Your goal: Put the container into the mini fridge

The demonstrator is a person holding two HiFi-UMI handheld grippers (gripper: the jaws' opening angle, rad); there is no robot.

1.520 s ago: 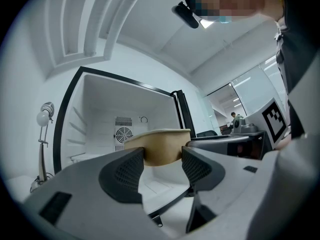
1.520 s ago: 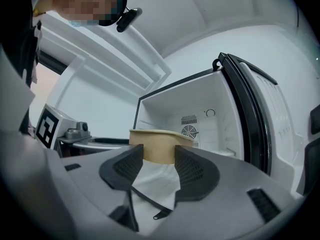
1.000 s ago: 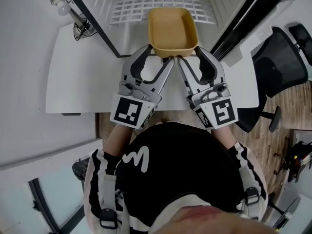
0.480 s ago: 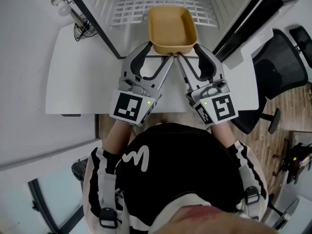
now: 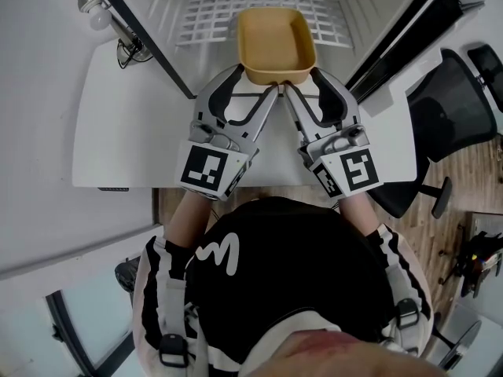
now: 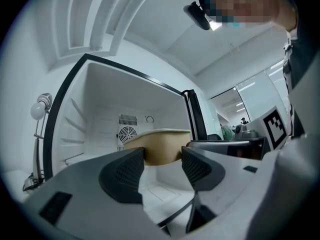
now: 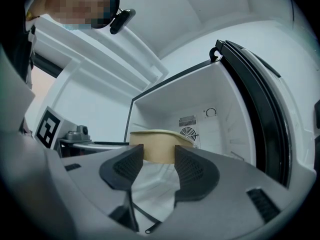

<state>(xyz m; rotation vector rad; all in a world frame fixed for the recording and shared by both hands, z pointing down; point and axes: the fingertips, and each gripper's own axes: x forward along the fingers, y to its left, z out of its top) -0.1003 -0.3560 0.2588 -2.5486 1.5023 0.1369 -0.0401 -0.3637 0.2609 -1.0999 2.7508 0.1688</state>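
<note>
Squarely in the upper middle of the head view sits the tan container (image 5: pixel 277 42), an open, empty tray with rounded corners, its far part over the white wire shelf (image 5: pixel 212 18) inside the mini fridge (image 5: pixel 177 2). Its near end lies at the fridge mouth, just above the two grippers in the frame. The left gripper (image 5: pixel 256 82) comes in from the lower left and the right gripper (image 5: pixel 302 82) from the lower right, so that both converge on the container's near wall. Each has its fingers spread part-way, and neither pair is clamped round anything: in the left gripper view the container (image 6: pixel 159 146) shows across the gap just past the tips of the left gripper (image 6: pixel 163 156), wider than the gap itself, and the right gripper view shows the same of the container (image 7: pixel 155 146) and the right gripper (image 7: pixel 158 156). Whether the tips press on the wall or only stand against it cannot be told. Behind the container a round fan grille (image 6: pixel 127 133) shows on the fridge's back wall. The fridge door (image 5: pixel 409 30) stands open at the upper right, a lamp (image 5: pixel 94 2) at the upper left, and the white bench (image 5: pixel 118 124) spreads beneath the grippers
</note>
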